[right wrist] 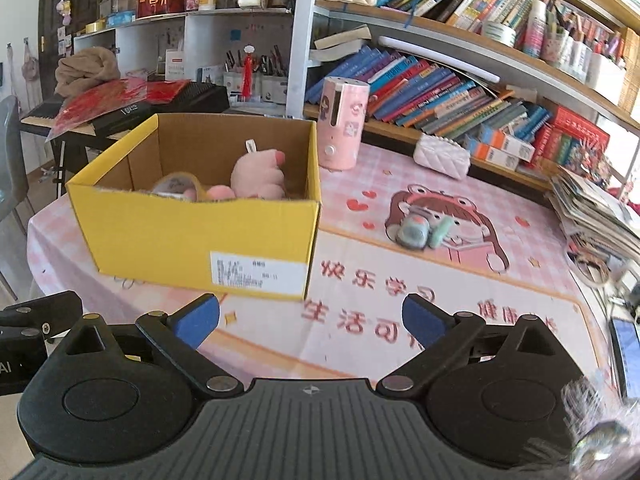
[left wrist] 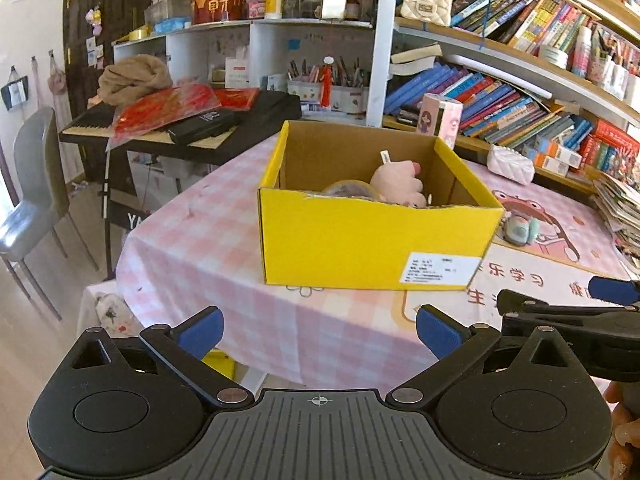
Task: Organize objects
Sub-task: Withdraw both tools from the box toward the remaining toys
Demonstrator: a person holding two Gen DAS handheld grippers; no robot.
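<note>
A yellow cardboard box (left wrist: 372, 236) (right wrist: 192, 236) stands open on the pink checked table. Inside it lie a pink plush toy (left wrist: 398, 182) (right wrist: 258, 176) and a roll of brown tape (left wrist: 352, 190) (right wrist: 180, 186). A small grey-green plush toy (left wrist: 520, 230) (right wrist: 420, 232) lies on the table to the right of the box. My left gripper (left wrist: 320, 332) is open and empty, at the table's near edge in front of the box. My right gripper (right wrist: 312, 320) is open and empty, over the table at the box's front right corner.
A pink cylinder (right wrist: 344, 124) stands behind the box. A white quilted pouch (right wrist: 442, 156) lies near the bookshelf (right wrist: 460, 100). A stack of papers (right wrist: 596, 212) sits at the right edge. A keyboard piano (left wrist: 180, 124) and a grey chair (left wrist: 36, 184) stand left of the table.
</note>
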